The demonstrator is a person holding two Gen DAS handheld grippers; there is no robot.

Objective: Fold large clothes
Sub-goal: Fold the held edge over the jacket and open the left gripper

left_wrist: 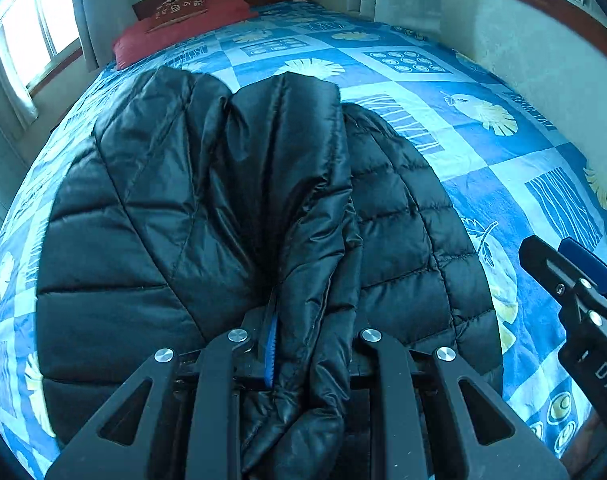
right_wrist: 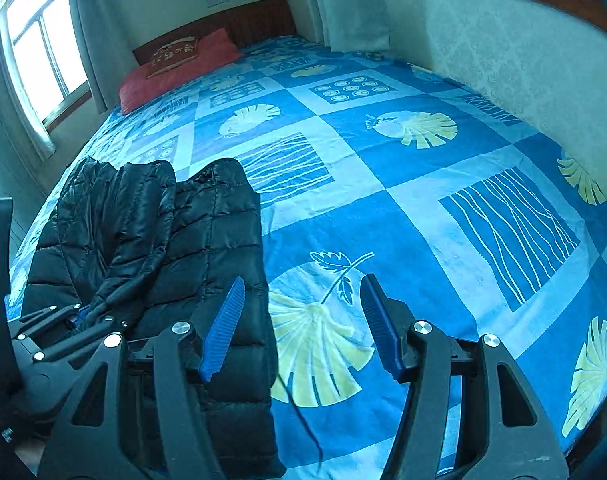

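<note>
A black quilted puffer jacket (left_wrist: 207,208) of shiny padded fabric is spread on the near left part of a bed covered by a blue patchwork bedspread (right_wrist: 403,208) printed with pale yellow leaves and wavy white lines. One padded fold of the jacket, seemingly a sleeve, is drawn over the body of the garment toward the left wrist camera, and it is clamped in the left gripper (left_wrist: 299,344), whose black jaws are narrowed onto the bunched fabric, with a sliver of blue pad visible beside it. The right gripper (right_wrist: 301,320) is seen just beside the jacket's right edge, above a yellow leaf motif; its jaws are held apart with nothing between the blue ribbed pads (right_wrist: 225,320), one of which overlaps the jacket's edge in view, though contact cannot be told. A thin dark cord (right_wrist: 303,420) is seen lying on the bedspread beneath this gripper. At the far end, a red pillow (right_wrist: 175,68) is set against a dark wooden headboard (right_wrist: 243,20). Grey-white curtains (right_wrist: 343,4) are hung at both sides, and a bright window (left_wrist: 31,36) is seen at the left.
</note>
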